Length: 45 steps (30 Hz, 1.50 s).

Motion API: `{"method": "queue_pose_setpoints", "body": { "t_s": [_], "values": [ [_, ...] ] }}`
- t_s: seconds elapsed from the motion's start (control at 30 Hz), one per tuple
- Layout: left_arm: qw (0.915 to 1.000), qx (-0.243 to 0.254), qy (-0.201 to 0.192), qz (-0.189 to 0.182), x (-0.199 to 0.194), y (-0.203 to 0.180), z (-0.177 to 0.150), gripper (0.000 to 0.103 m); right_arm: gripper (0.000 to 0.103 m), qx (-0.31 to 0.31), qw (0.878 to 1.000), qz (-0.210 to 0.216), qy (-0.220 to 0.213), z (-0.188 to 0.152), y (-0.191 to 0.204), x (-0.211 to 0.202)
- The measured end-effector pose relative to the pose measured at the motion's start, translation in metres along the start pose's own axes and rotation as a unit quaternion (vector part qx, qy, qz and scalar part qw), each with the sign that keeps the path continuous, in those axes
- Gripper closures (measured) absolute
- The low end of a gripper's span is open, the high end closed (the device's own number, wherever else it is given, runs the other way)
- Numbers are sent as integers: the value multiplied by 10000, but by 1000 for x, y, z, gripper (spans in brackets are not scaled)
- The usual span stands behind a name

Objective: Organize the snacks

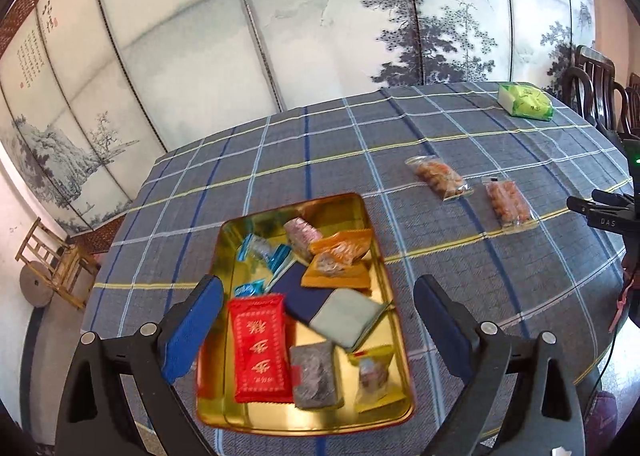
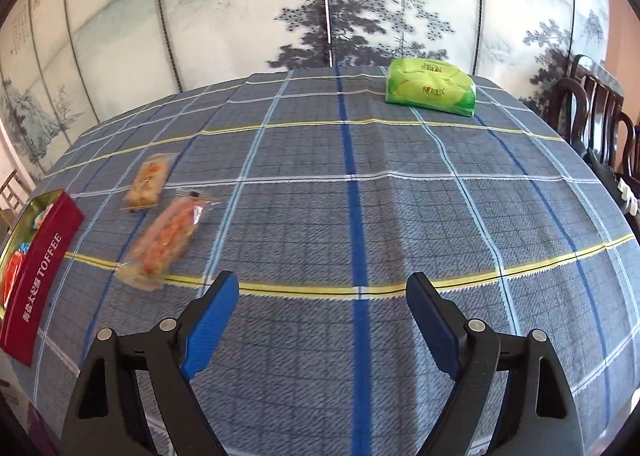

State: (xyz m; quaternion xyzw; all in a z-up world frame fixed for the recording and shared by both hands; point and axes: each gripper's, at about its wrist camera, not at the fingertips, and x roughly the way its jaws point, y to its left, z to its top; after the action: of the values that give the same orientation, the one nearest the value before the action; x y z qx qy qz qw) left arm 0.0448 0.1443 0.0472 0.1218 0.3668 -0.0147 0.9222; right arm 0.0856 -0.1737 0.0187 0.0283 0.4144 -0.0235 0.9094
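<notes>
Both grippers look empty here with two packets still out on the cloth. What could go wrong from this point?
The tin is already crowded, with packets overlapping; another could slide over the low rim. The two clear snack packets lie close together, so the open right gripper might nudge one while pinching the other. Their flat film may slip from the pads.

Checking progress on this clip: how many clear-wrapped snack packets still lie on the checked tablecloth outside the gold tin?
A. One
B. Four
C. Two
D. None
C: two clear-wrapped snack packets with orange contents, one and another, lie side by side on the blue checked tablecloth, apart from the gold rectangular tin that holds the other wrapped snacks; both tools are open and hold nothing.
</notes>
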Motion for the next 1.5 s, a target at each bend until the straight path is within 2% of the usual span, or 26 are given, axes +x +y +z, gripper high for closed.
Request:
{"method": "queue_pose_setpoints", "body": {
  "t_s": [0.1, 0.33, 0.53, 0.87, 1.03, 1.13, 1.23, 1.37, 1.4, 1.47, 1.5],
  "values": [
    [9999, 117, 27, -82, 12, -23, 22, 8, 14, 94, 9999, -33, 93, 6, -13, 10],
    [9985, 192, 362, -349, 59, -74, 62, 8, 8, 279, 9992, 278, 47, 6, -22, 13],
    [9980, 142, 522, -320, 101, -104, 93, 8, 6, 244, 9990, 380, 20, 6, -20, 12],
    [9886, -394, 1346, -551, 189, -119, 129, 8, 5, 161, 9974, 697, -46, 6, -18, 10],
    [9783, -785, 1832, -563, 232, -116, 133, 9, 5, 156, 9964, 825, -107, 5, -17, 7],
    [9692, -1136, 2023, -827, 246, -113, 132, 10, 4, 187, 9959, 871, -158, 6, -19, 6],
    [9606, -1378, 2282, -785, 260, -112, 130, 11, 4, 201, 9955, 901, -194, 7, -20, 6],
    [9683, -1090, 2153, -641, 261, -121, 131, 11, 4, 223, 9953, 912, -226, 8, -21, 6],
    [9693, -1065, 2120, -650, 260, -121, 131, 12, 4, 231, 9953, 911, -231, 8, -21, 5],
    [9711, -1033, 2044, -674, 254, -121, 130, 26, 4, 239, 9954, 901, -233, 8, -21, 5],
    [9728, -939, 1989, -724, 249, -123, 131, 56, 4, 240, 9955, 893, -229, 8, -21, 5]
  ]
}}
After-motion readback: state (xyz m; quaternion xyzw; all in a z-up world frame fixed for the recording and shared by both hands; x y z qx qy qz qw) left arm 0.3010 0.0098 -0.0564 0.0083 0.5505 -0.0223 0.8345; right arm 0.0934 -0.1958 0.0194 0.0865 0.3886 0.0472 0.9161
